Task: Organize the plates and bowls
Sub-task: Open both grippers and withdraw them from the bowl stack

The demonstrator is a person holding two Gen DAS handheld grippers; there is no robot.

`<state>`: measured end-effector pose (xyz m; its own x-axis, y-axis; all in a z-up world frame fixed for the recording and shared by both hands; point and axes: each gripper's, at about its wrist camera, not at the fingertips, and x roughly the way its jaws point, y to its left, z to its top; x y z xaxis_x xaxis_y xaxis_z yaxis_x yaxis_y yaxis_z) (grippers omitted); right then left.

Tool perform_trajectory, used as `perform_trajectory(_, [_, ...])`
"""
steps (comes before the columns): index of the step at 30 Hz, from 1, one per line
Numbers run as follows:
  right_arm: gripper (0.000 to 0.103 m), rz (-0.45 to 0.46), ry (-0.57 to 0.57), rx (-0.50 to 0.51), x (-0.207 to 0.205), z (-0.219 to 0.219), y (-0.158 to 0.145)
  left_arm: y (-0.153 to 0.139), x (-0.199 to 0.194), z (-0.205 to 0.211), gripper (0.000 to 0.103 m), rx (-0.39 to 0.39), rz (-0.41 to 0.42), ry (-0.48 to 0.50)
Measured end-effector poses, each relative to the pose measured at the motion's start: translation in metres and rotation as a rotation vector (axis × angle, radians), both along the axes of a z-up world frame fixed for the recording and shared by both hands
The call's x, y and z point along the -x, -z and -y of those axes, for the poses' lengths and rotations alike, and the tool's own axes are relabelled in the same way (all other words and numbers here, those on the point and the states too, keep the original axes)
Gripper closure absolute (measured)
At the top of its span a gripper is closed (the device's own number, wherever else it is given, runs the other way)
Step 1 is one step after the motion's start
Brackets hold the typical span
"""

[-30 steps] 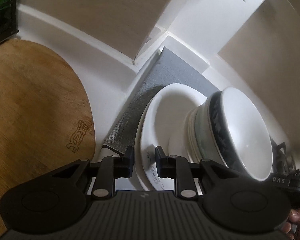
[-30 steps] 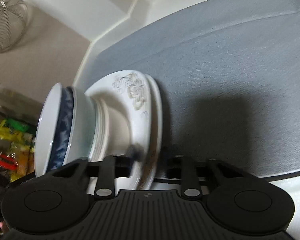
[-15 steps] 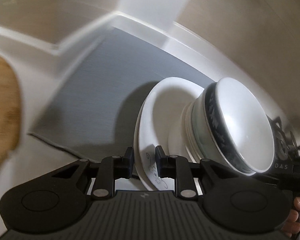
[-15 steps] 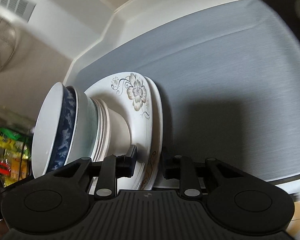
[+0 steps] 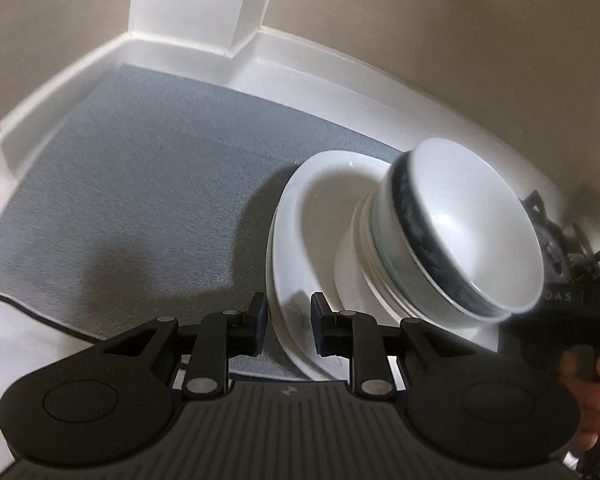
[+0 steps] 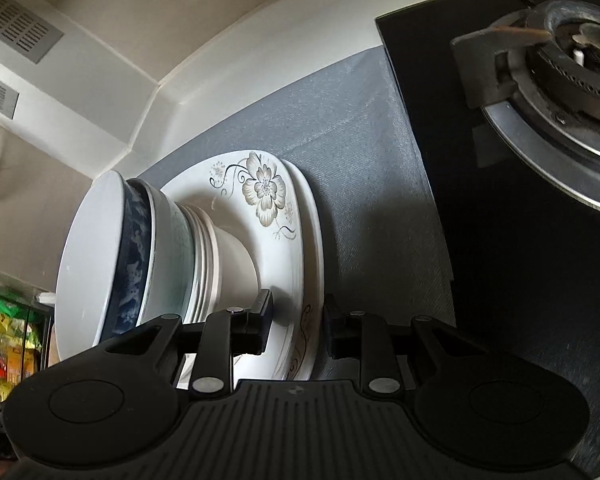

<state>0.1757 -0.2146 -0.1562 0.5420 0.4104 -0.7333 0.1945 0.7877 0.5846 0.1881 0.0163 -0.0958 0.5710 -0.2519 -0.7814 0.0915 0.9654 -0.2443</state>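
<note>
Plates (image 5: 300, 240) carried sideways (rims between jaws).

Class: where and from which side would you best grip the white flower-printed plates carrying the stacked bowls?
Probably the flat rim of the white flower-printed plates, at two opposite edges, coming in sideways. The stacked bowls fill the middle. The left gripper and right gripper pinch it there now.

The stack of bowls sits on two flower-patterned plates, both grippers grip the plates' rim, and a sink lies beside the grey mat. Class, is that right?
Not quite: beside the grey mat lies a gas stove, not a sink, as the right wrist view shows. The stack of bowls, plates, left gripper and right gripper are as stated.
</note>
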Motion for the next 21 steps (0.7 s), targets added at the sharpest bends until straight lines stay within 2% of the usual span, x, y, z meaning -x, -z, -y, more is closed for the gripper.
perform_trajectory(2, [0.071,0.004,-0.027,0.017,0.003,0.003,-0.002,-0.009,0.013,0.002,0.074,-0.047,0.012,-0.011])
perform_trajectory(6, [0.07,0.031,-0.066,0.061,0.013,0.004,-0.009,-0.027,0.043,0.007,0.047,-0.151,0.025,-0.045])
perform_trajectory(10, [0.069,0.074,-0.081,0.095,0.034,0.006,-0.016,-0.036,0.063,0.01,0.032,-0.156,0.018,-0.068])
perform_trajectory(12, [0.067,0.088,-0.076,0.103,0.049,0.007,-0.021,-0.04,0.074,0.01,0.028,-0.15,0.014,-0.073])
perform_trajectory(14, [0.057,0.095,-0.075,0.104,0.065,0.005,-0.026,-0.041,0.081,0.011,0.023,-0.146,0.014,-0.074])
perform_trajectory(18, [0.045,0.141,-0.112,0.13,0.093,-0.004,-0.038,-0.045,0.091,0.02,0.018,-0.148,0.025,-0.052])
perform_trajectory(20, [0.032,0.174,-0.128,0.154,0.1,-0.009,-0.045,-0.047,0.089,0.023,0.016,-0.155,0.036,-0.032])
perform_trajectory(21, [0.029,0.194,-0.132,0.174,0.104,-0.013,-0.049,-0.049,0.09,0.025,0.014,-0.159,0.043,-0.026])
